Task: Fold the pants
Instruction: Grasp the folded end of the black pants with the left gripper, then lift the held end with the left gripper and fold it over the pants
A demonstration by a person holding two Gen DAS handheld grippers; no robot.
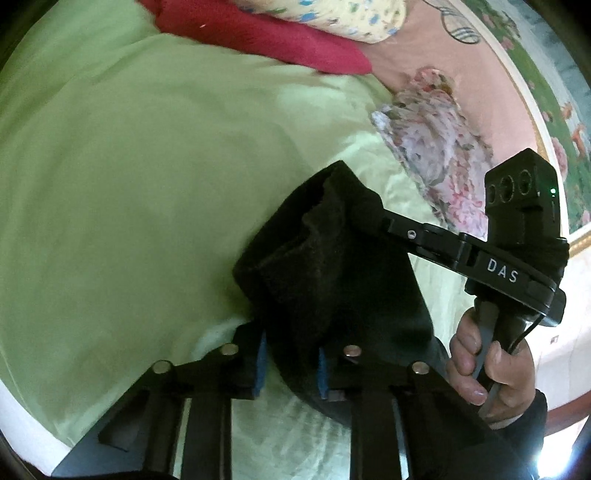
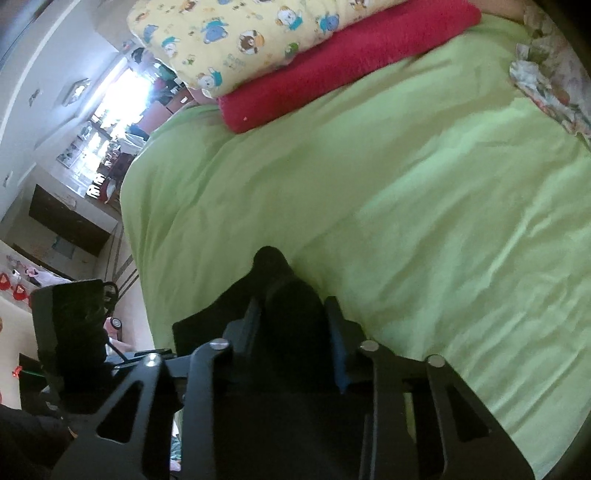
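The black pants (image 1: 332, 266) hang bunched above the green bed sheet (image 1: 129, 166). My left gripper (image 1: 291, 365) is shut on a fold of the pants between its blue pads. The right gripper (image 1: 373, 218) reaches in from the right and grips the pants' upper edge. In the right wrist view the right gripper (image 2: 295, 332) is shut on the black pants (image 2: 288, 295), which fill the gap between the fingers. The left gripper's body (image 2: 70, 332) shows at the left edge, its fingers hidden.
A red folded blanket (image 2: 347, 59) and a yellow cartoon-print quilt (image 2: 240, 33) lie at the far end of the bed. A floral cloth (image 1: 436, 147) lies at the right side. The bed's left edge (image 2: 129, 229) drops to the floor and furniture.
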